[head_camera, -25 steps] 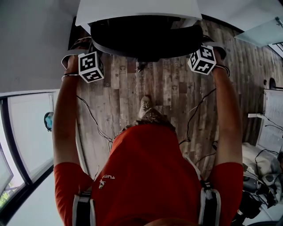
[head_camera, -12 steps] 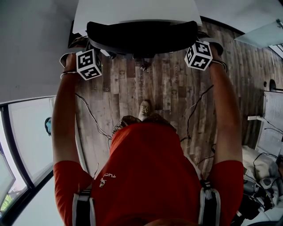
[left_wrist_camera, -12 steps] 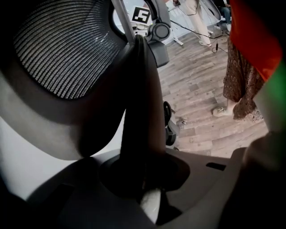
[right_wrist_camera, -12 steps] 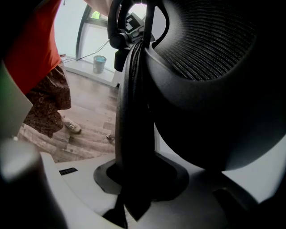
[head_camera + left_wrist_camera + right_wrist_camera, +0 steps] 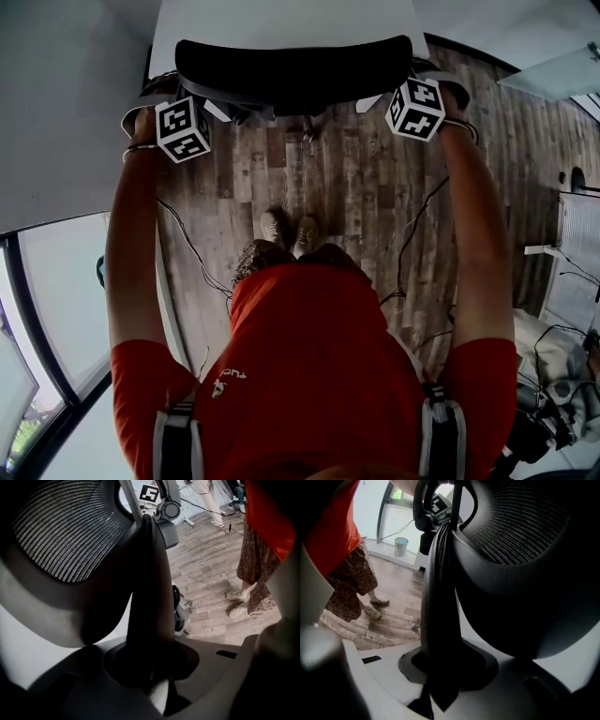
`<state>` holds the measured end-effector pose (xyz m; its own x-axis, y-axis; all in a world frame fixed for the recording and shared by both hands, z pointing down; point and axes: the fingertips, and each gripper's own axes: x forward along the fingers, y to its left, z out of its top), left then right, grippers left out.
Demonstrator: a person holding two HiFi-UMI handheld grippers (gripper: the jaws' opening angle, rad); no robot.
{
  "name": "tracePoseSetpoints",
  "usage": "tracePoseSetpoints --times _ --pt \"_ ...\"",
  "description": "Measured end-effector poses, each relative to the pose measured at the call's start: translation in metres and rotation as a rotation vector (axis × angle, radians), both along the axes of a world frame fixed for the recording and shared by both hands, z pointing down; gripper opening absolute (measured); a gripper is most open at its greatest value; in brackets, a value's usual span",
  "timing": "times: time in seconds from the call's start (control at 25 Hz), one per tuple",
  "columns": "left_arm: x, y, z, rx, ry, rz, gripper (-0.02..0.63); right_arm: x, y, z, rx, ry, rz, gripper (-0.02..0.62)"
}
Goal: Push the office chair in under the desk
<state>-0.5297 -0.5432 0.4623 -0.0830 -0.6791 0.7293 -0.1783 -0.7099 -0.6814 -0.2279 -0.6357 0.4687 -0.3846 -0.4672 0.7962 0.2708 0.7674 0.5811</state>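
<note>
The black office chair [image 5: 292, 71] stands at the front edge of the white desk [image 5: 281, 22], its mesh backrest toward me. My left gripper [image 5: 169, 97] is shut on the backrest's left edge, and my right gripper [image 5: 427, 88] is shut on its right edge. In the left gripper view the dark backrest frame [image 5: 149, 592] runs down between the jaws of the left gripper [image 5: 151, 670], with mesh [image 5: 65, 531] beside it. The right gripper view shows the same: the frame [image 5: 440, 597] sits clamped in the right gripper [image 5: 444, 670]. The seat is hidden.
Wooden plank floor [image 5: 347, 187] lies below, with thin cables [image 5: 192, 251] trailing across it. My feet [image 5: 286, 231] stand just behind the chair. A glass wall [image 5: 56, 309] runs along the left. White furniture and tangled gear [image 5: 562, 309] crowd the right.
The chair has rolled away from me, further in at the desk, and both grippers went with it, still clamped. My feet have stepped forward; two shoes now show instead of one.
</note>
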Motion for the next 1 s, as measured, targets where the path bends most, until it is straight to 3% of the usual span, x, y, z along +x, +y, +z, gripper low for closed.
tracePoseSetpoints --times 0.76,1.0 --pt "0.013 -0.006 -0.005 0.07 0.026 0.039 0.089 0.006 -0.015 -0.002 0.002 0.003 0.009 0.144" --pt "0.012 0.003 -0.004 0.05 0.043 0.027 0.17 0.014 -0.012 -0.005 0.001 0.005 0.058 0.214"
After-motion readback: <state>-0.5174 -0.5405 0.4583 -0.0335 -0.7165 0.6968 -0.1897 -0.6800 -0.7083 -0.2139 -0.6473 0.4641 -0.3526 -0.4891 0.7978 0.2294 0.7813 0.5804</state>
